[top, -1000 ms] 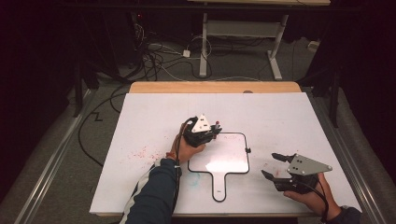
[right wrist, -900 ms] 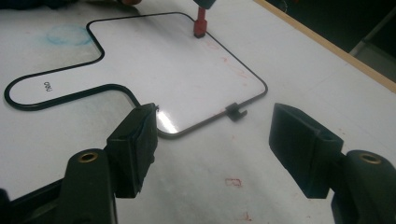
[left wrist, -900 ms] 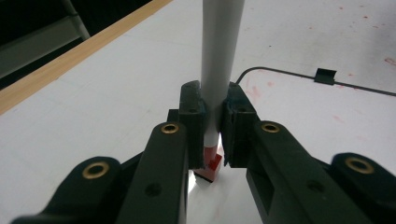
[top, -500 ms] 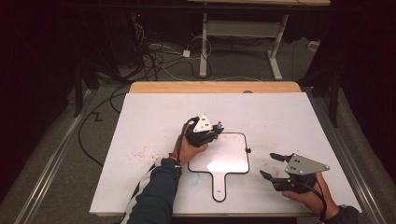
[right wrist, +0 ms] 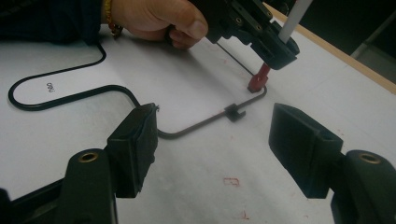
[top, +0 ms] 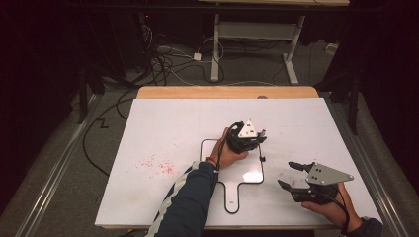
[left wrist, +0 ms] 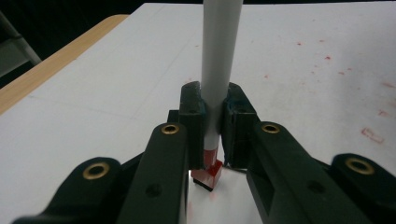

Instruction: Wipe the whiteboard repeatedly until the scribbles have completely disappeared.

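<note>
Your left tongs (left wrist: 212,140) are clenched on a white marker (left wrist: 219,70) with a red tip, held upright. The left gripper view shows the grip close up, the tip down at the white counter (left wrist: 93,93). The right gripper view shows that tip (right wrist: 258,80) just beside the black outline (right wrist: 70,95) drawn on the counter, near a small black clip (right wrist: 234,112) on the line. Your right tongs (top: 291,174) are released, nothing between them, hovering right of the outline in the high view. Red specks (top: 158,165) lie to the outline's left.
</note>
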